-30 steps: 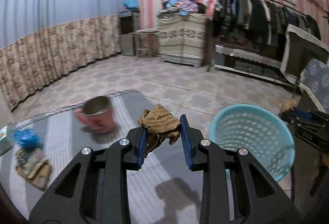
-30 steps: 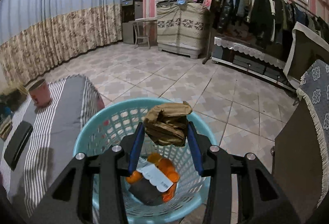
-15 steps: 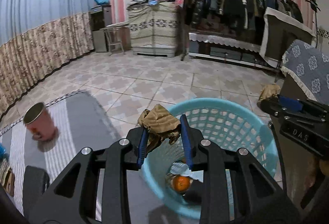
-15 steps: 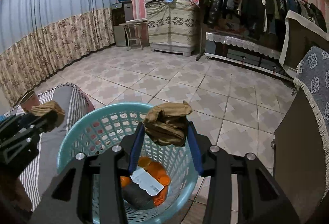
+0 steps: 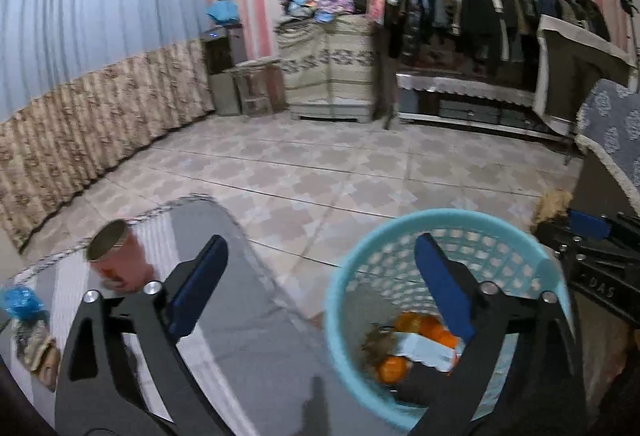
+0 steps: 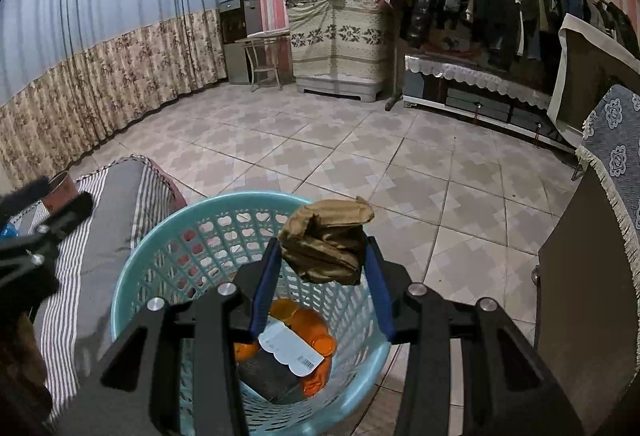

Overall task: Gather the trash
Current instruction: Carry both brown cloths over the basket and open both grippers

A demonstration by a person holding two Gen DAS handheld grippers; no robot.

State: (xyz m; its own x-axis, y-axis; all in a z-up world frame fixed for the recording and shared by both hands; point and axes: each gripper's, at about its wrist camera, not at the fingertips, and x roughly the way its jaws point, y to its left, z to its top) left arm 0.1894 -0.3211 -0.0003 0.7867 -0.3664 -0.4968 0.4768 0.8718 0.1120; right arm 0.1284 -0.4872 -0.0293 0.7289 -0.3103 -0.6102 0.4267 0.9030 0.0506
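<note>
The light blue plastic basket [image 5: 440, 215] [image 6: 160, 236] stands on the floor beside the striped table. My left gripper [image 5: 320, 240] hovers at its left rim; its jaws are opening wide with nothing between them. A crumpled brown wad [image 5: 376, 340] lies inside the basket among orange wrappers [image 6: 316, 332] and a white label. My right gripper [image 6: 322, 242] is shut on another crumpled brown paper [image 6: 326, 256], held above the basket's opening. In the left wrist view this gripper's paper [image 5: 554, 201] shows at the right edge.
On the grey striped tablecloth [image 5: 240, 336] stand a pink tin can [image 5: 116, 260], a blue crumpled wrapper [image 5: 20, 302] and a brown scrap [image 5: 36, 348] at the far left. A dark cabinet with a fringed blue cloth [image 6: 612, 155] stands right of the basket.
My left gripper swung right from over the table to the basket, then opened; its brown wad is gone from the jaws and lies in the basket. The right gripper keeps its paper above the basket.
</note>
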